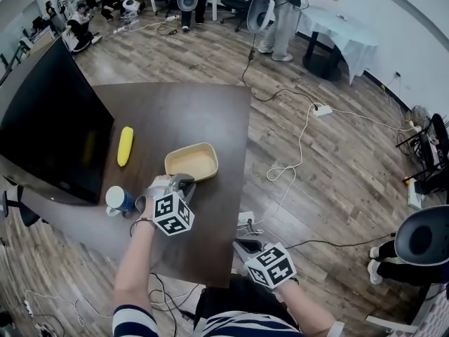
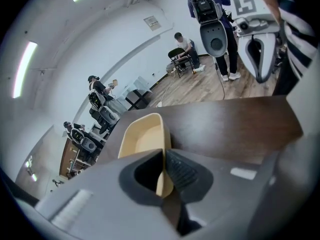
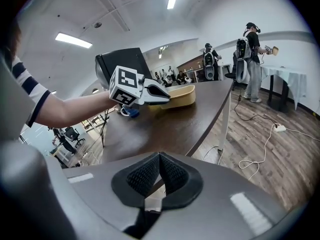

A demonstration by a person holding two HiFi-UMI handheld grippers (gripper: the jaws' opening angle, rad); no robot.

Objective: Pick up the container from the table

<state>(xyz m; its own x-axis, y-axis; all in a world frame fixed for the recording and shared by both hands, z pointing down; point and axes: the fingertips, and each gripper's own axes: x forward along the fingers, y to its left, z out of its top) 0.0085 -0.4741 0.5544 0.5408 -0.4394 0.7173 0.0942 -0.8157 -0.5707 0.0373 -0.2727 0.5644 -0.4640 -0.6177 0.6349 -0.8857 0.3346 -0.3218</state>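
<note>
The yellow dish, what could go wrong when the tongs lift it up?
The left tongs pinch only one thin wall of the dish, so it may tip or slip out. The mug stands close beside them and could get bumped. The right tongs are shut and away from the dish, so nothing supports its other side.

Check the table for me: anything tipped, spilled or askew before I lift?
Nothing stands out. The container looks level and empty on the table, with the left gripper shut on its near wall. The banana lies flat and the mug stands upright, both apart from it.
</note>
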